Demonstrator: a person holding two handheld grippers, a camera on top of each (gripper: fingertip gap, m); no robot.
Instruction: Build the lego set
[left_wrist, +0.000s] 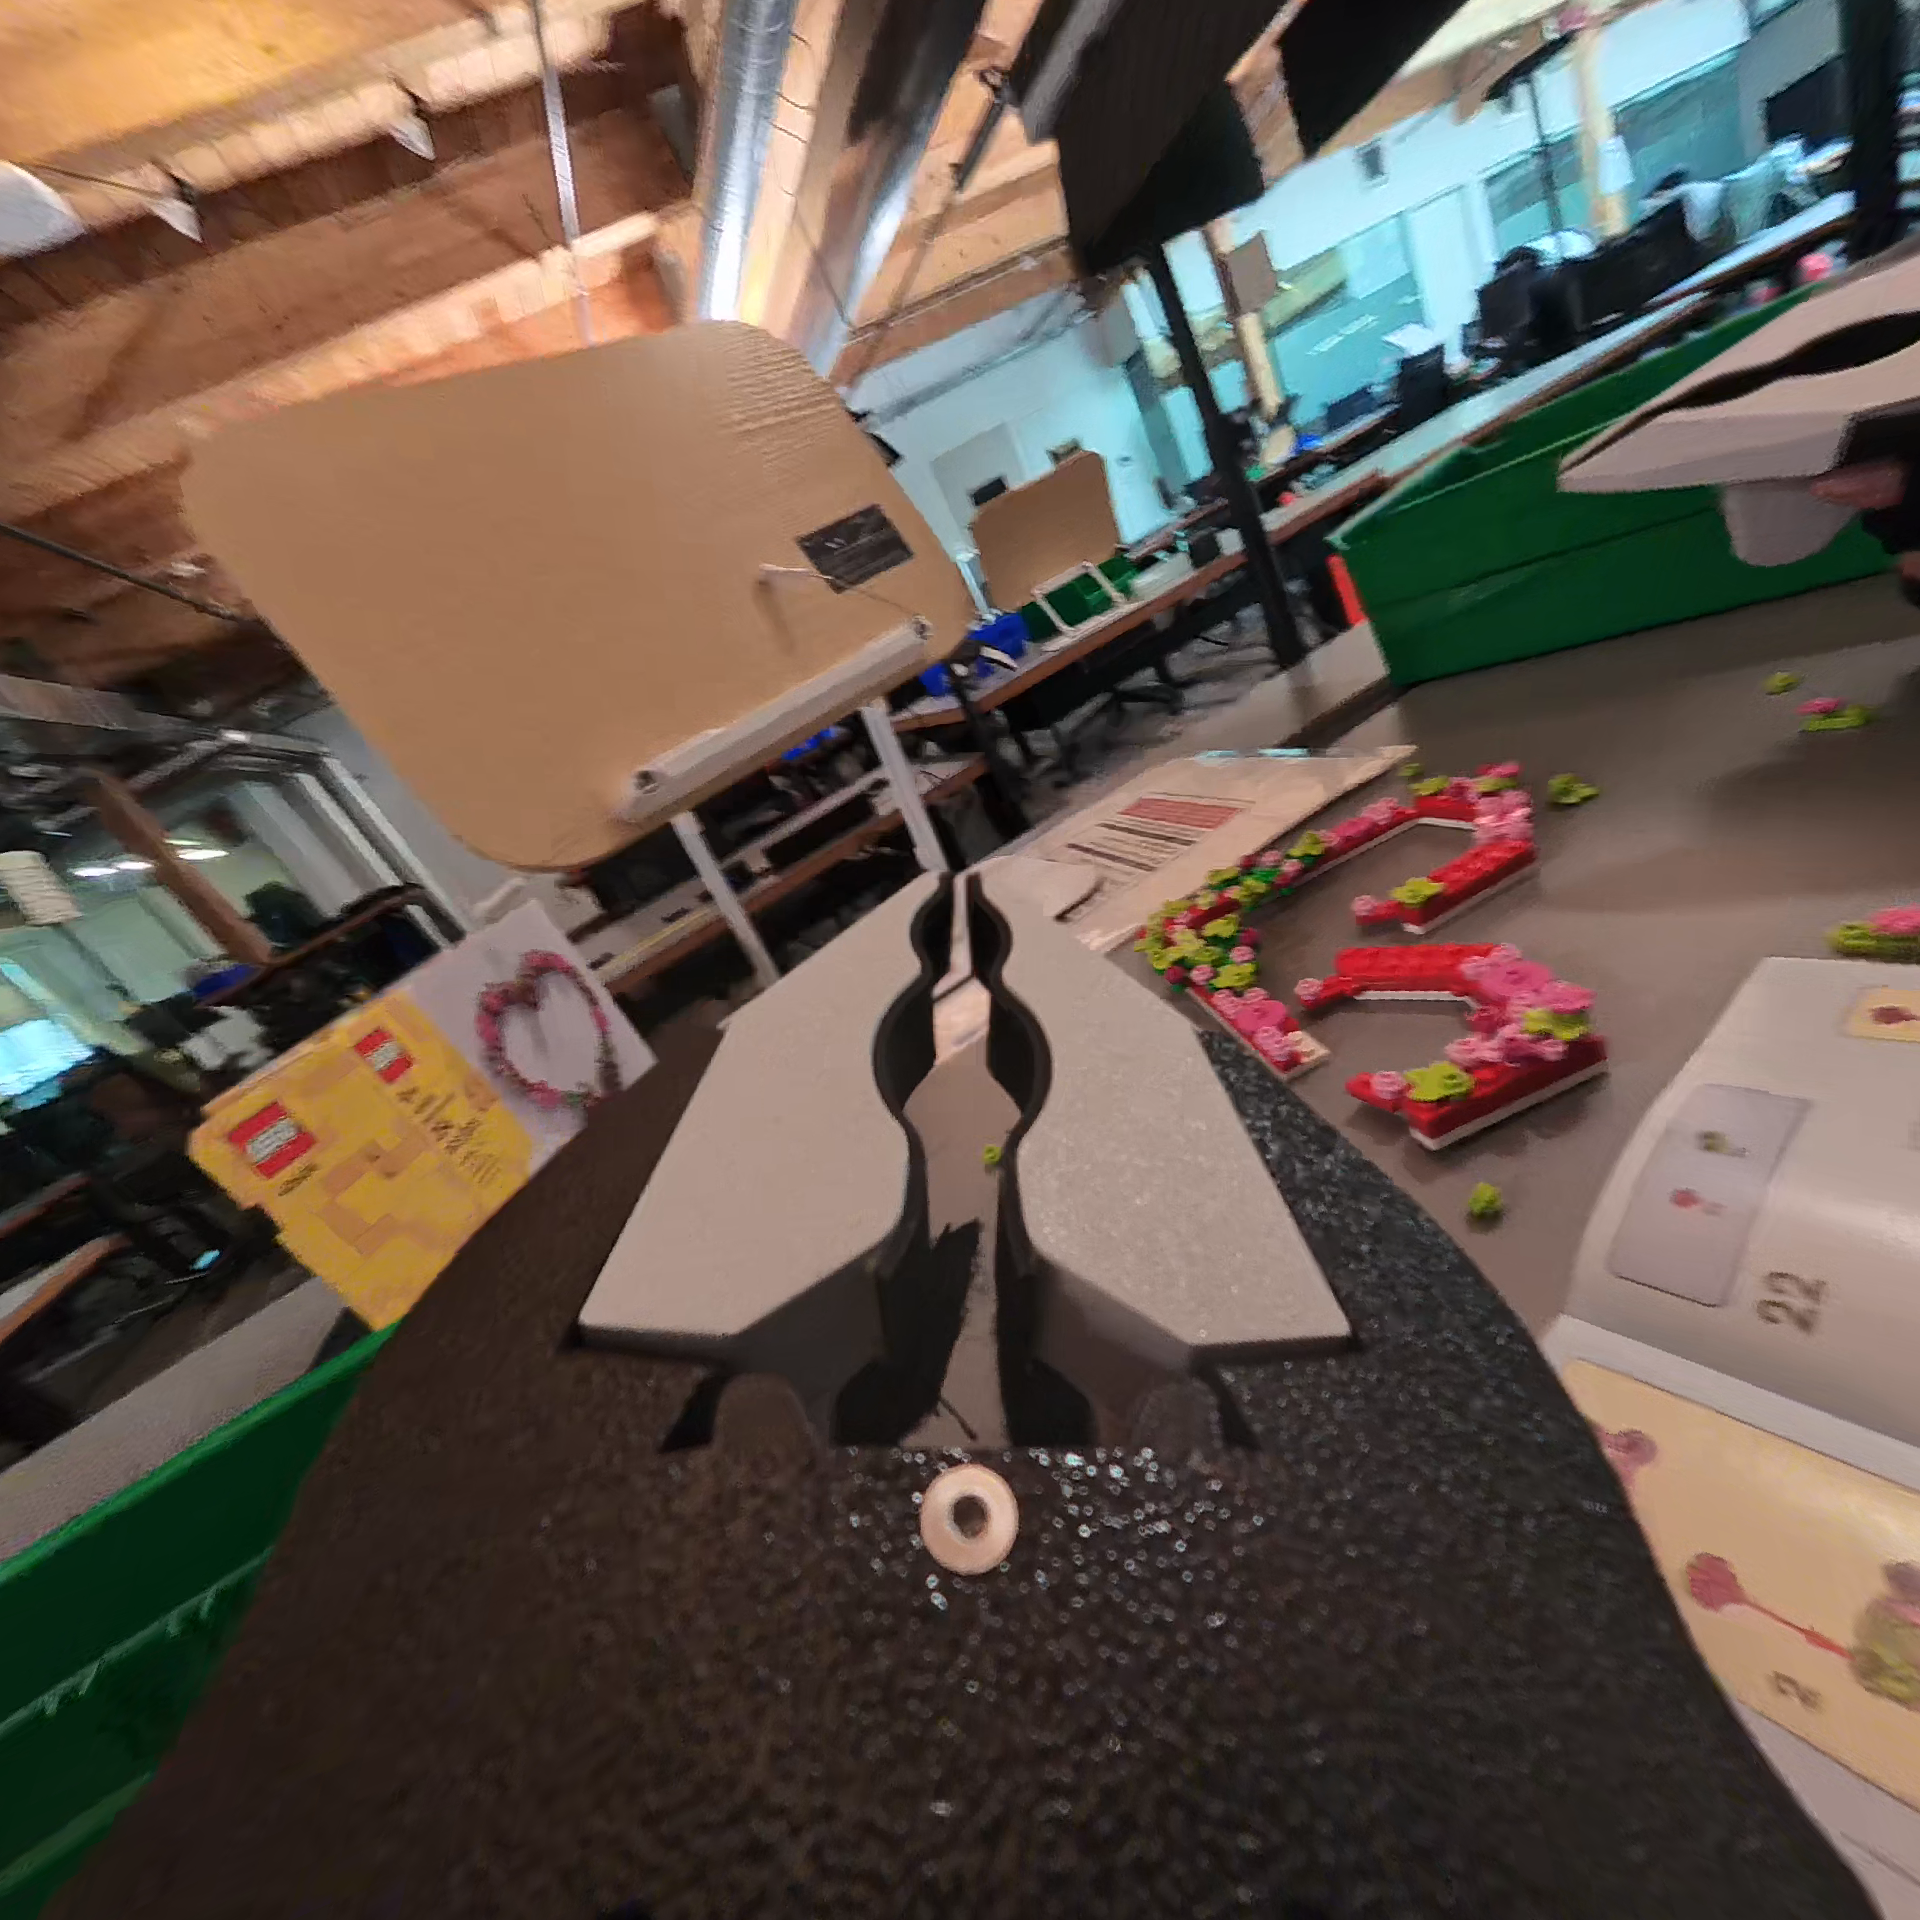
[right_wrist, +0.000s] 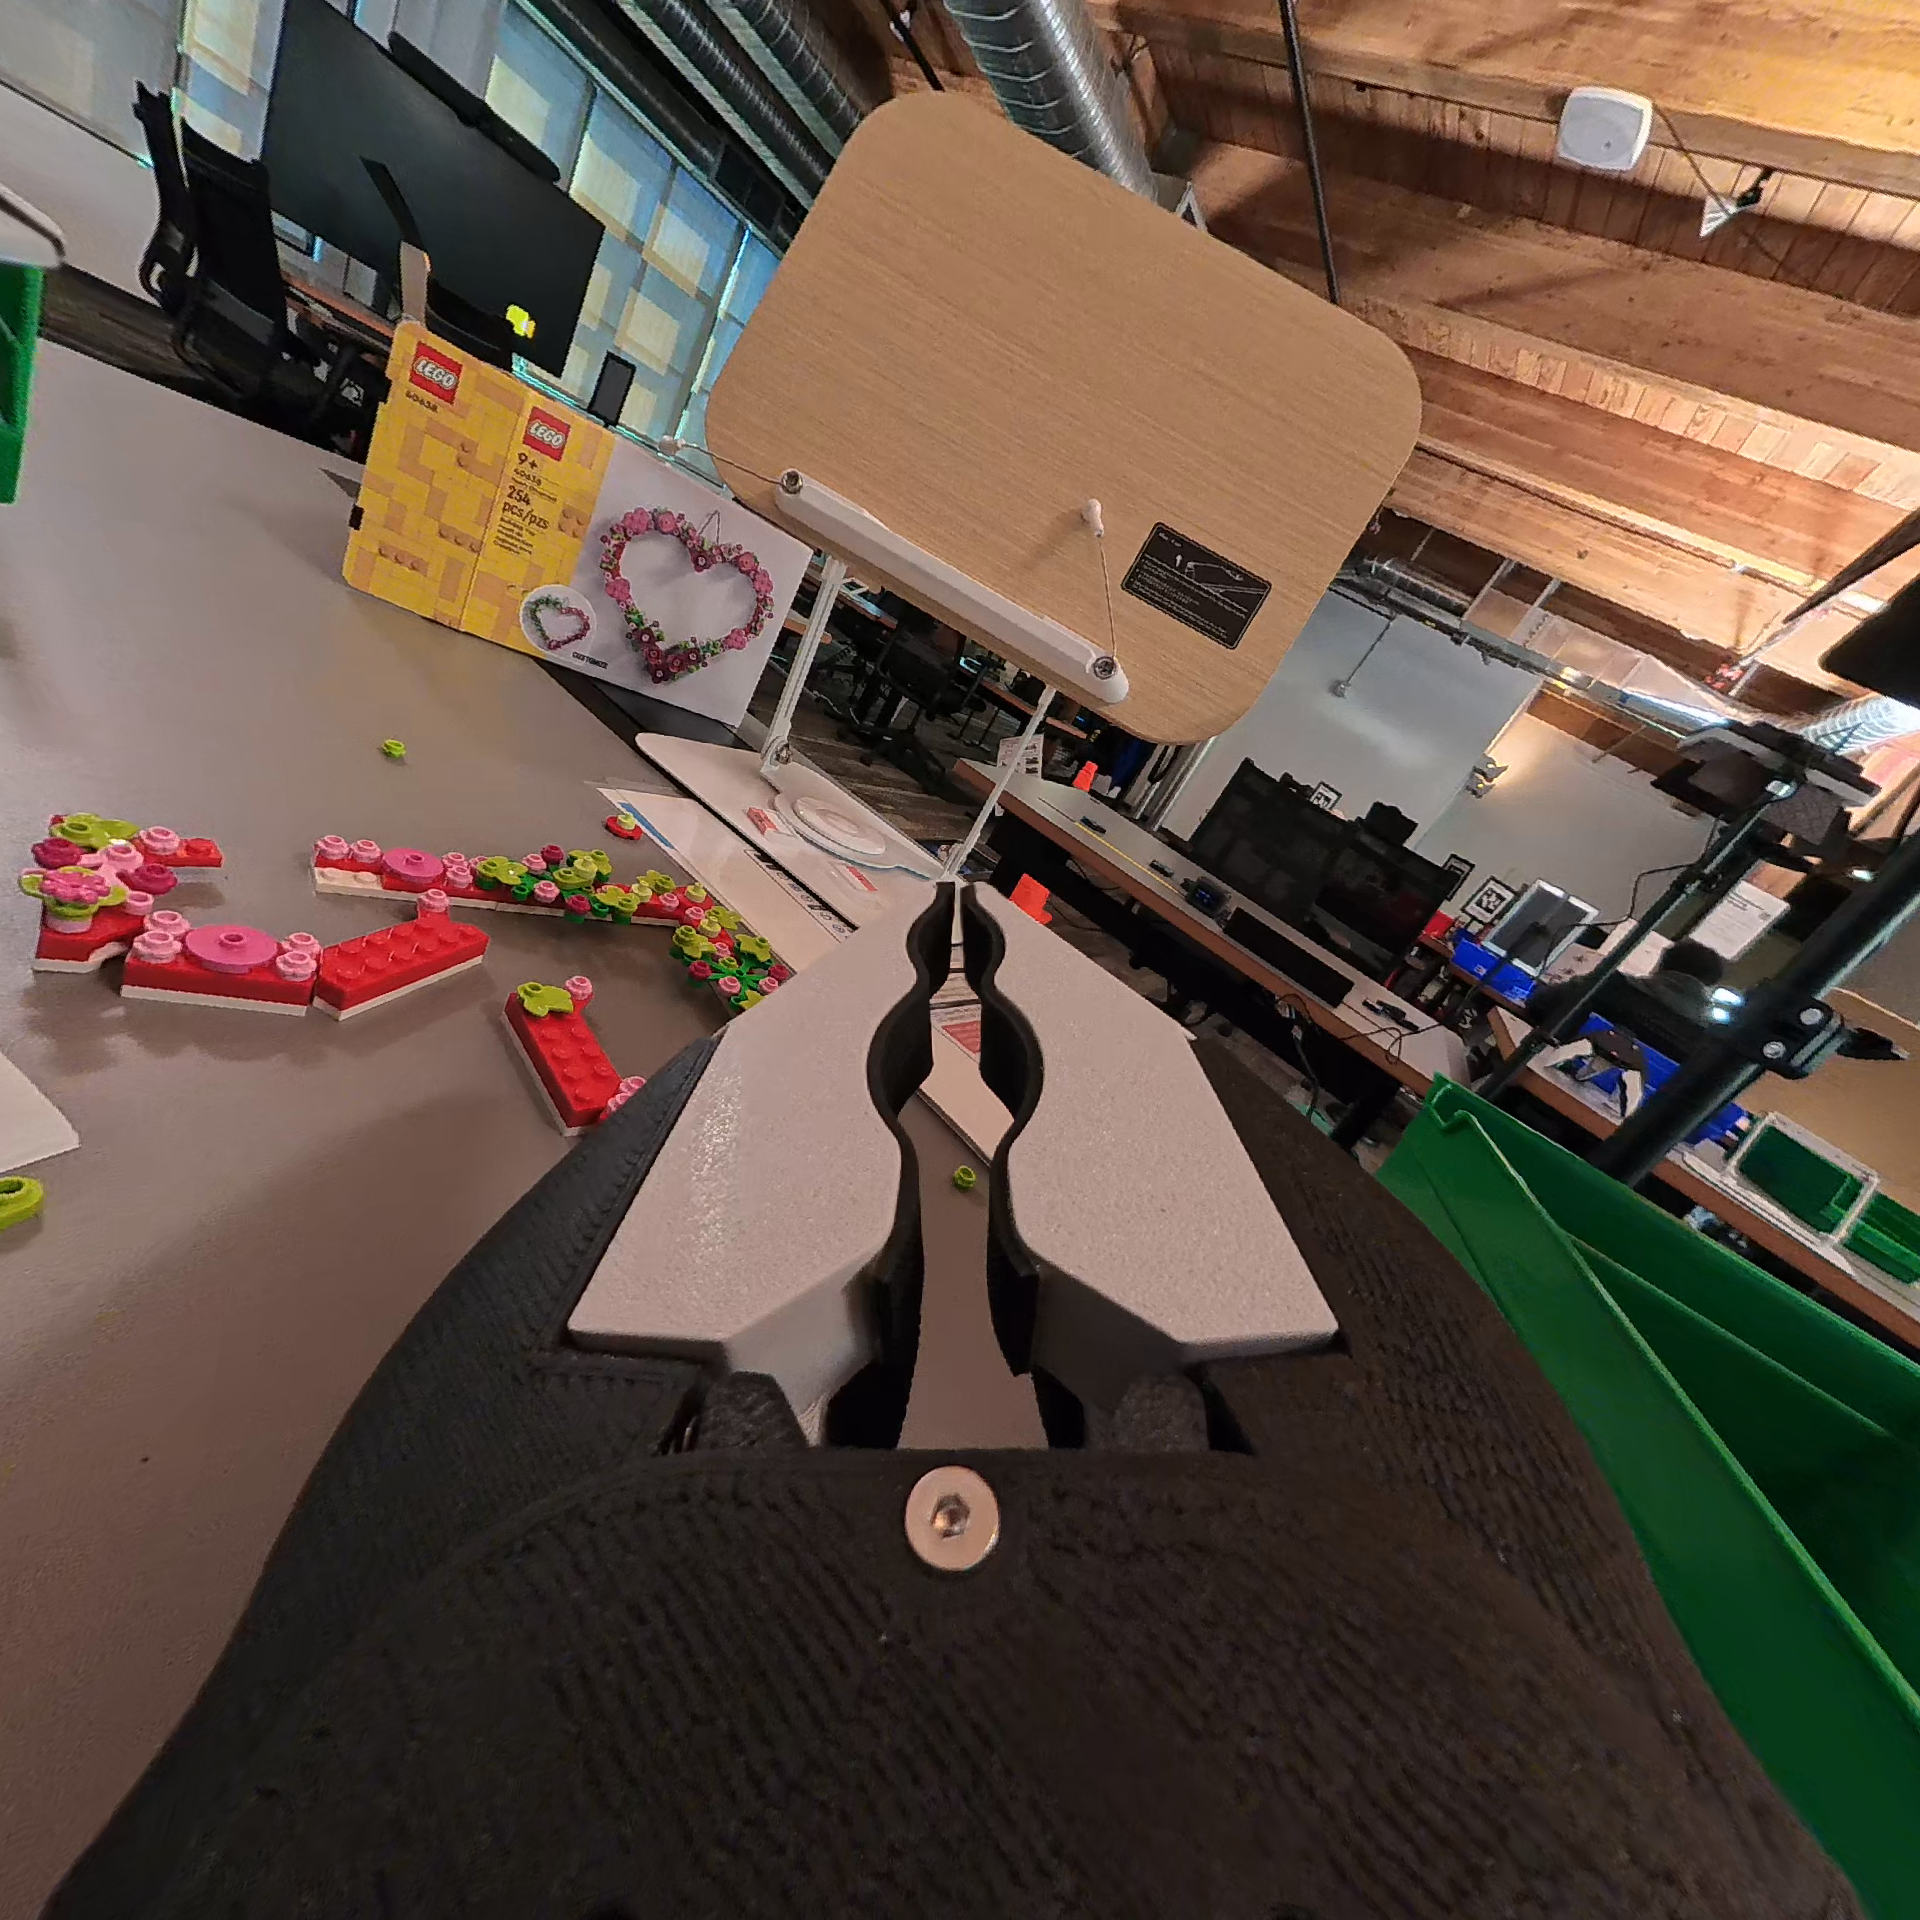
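Several red Lego heart sections (left_wrist: 1455, 1039) with pink and lime flowers lie on the grey table (left_wrist: 1662, 883), to the right of my left gripper (left_wrist: 961, 883). That gripper is shut, empty, and raised above the table. My right gripper (right_wrist: 958, 894) is also shut and empty. In its view the sections (right_wrist: 229, 956) lie to its left, with a long flowered strip (right_wrist: 520, 878) and a short red piece (right_wrist: 561, 1049). The right gripper also shows at the top right of the left wrist view (left_wrist: 1652, 426).
A yellow Lego box (right_wrist: 499, 520) and a wooden book stand (right_wrist: 1039, 416) stand at the table's far side. Green bins sit at both ends (right_wrist: 1714, 1403) (left_wrist: 1558, 561). An open instruction booklet (left_wrist: 1766, 1195) lies near the left gripper. Loose lime pieces (right_wrist: 964, 1177) are scattered. The grippers' ends are close to 25 cm from one another. The short red piece (right_wrist: 561, 1049) lies around 12 cm away from my right fingertips. Look for it in the left wrist view (left_wrist: 1463, 878) too.
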